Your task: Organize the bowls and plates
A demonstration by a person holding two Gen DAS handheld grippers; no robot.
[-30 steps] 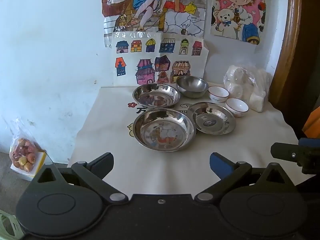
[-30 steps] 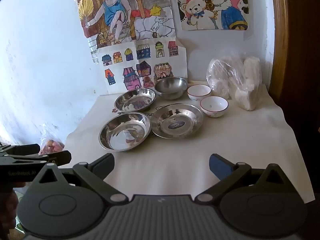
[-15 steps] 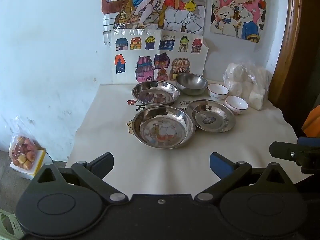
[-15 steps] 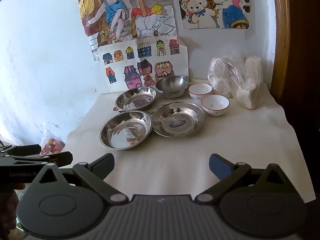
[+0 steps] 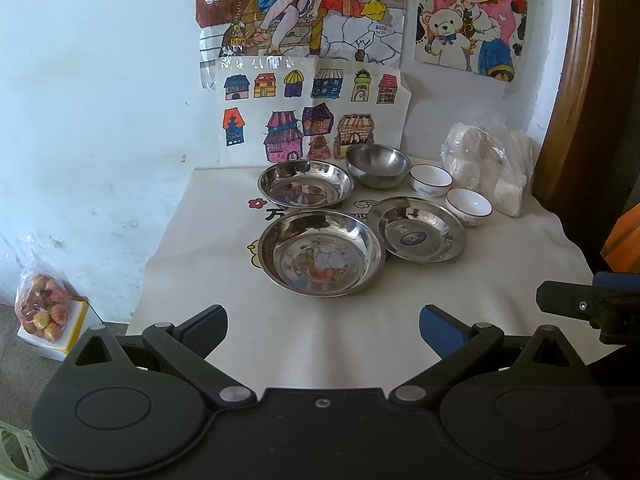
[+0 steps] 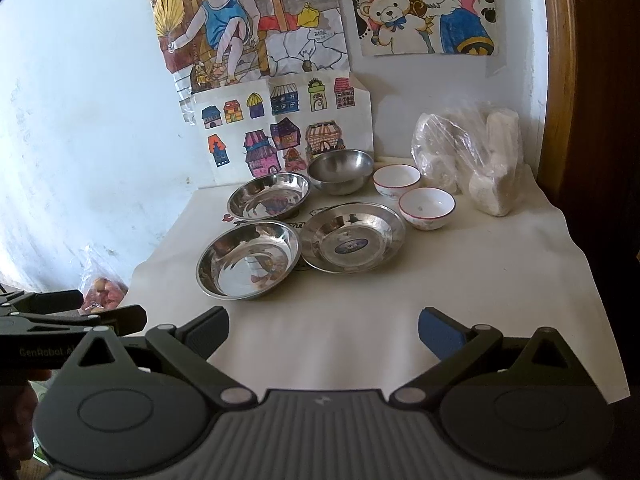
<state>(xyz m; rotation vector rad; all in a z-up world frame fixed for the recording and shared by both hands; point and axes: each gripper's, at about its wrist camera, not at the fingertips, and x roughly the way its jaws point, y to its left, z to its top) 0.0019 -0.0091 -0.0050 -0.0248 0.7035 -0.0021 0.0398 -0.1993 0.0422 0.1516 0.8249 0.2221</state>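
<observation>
Six dishes: all lie separately on the cloth-covered table (image 5: 500, 280); nothing is stacked yet, so by my reading the sorting has not begun.
Steel plates: a near plate (image 5: 320, 254) sits closest to the left claw, a back plate (image 5: 305, 186) lies just behind it, and a flat-rimmed plate (image 5: 416, 234) lies to its right, rims near or touching; contact cannot be confirmed.
Steel bowl: a deep steel bowl (image 5: 378, 165) stands at the back, near the drawings on the wall.
White bowls: a rear white bowl (image 5: 431, 180) and a front white bowl (image 5: 468, 206) stand upright, close together, just left of a plastic bag (image 5: 490, 168).
Left gripper: the left gripper (image 5: 322, 322) is spread wide and carries nothing; it hangs over the front edge of the table, and the near plate lies straight ahead between the lines of its fingers, still apart from them.
Right gripper: the right gripper (image 6: 323, 322) is likewise wide apart and empty, over the bare front of the cloth; in its view the near plate (image 6: 248, 258) is ahead and left, the flat-rimmed plate (image 6: 352, 236) ahead and slightly right, neither touched.
Left to do: probably nesting the three plates into one pile and the bowls into another; all of it remains.
Off the table: a bag of fruit (image 5: 42, 308) rests on the floor at left, outside the job.
</observation>
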